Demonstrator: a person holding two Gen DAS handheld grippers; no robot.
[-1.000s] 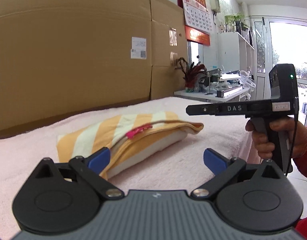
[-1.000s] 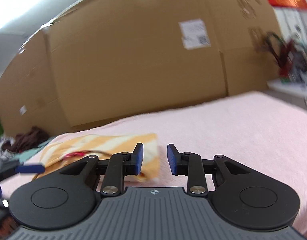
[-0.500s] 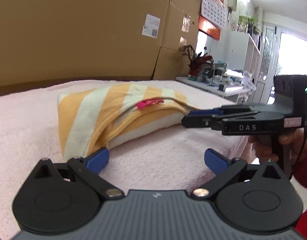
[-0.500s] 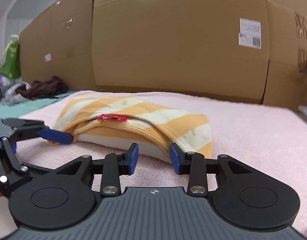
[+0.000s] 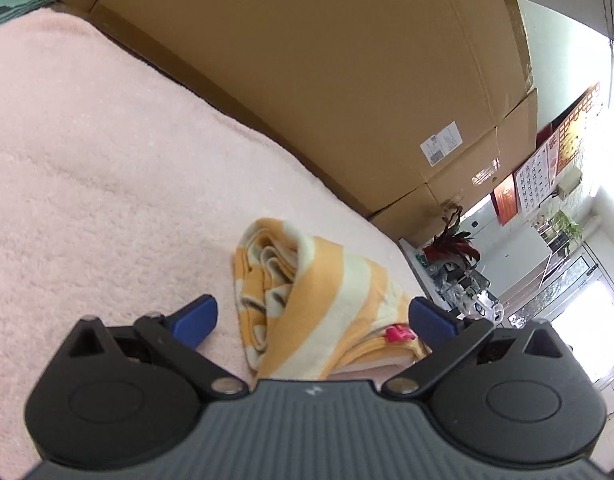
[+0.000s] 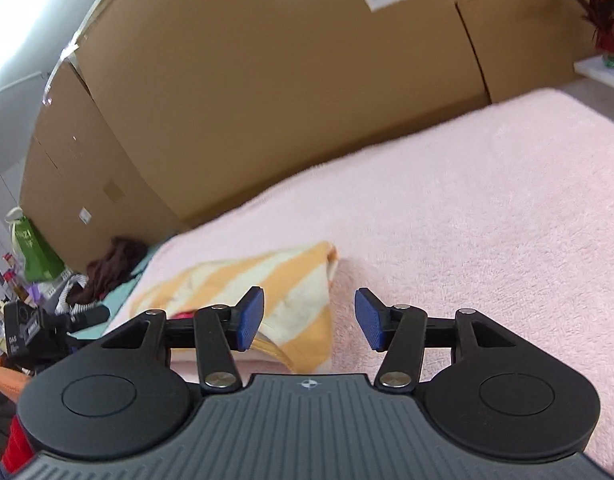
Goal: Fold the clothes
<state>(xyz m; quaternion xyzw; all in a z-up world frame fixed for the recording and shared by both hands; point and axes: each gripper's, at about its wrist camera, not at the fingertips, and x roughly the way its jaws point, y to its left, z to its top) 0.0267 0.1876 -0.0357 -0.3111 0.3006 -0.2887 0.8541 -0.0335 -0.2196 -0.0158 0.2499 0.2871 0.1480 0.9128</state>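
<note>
A folded orange-and-white striped garment with a small pink tag lies on the pink towel-covered surface. My left gripper is rolled to one side and open wide. The garment's end sits between and just beyond its blue pads, which do not press on it. In the right wrist view the garment lies ahead to the left. My right gripper is opening over the garment's near corner, with its pads clear of the cloth.
Tall cardboard boxes wall off the far side of the surface. A potted plant, a wall calendar and a bright doorway are off one end. Dark clothes, a green bag and the left tool's black housing are off the other.
The left view has rolled sharply and now faces the garment's folded end; the right gripper has left that view. The right jaws have spread wider and that view has tilted.
</note>
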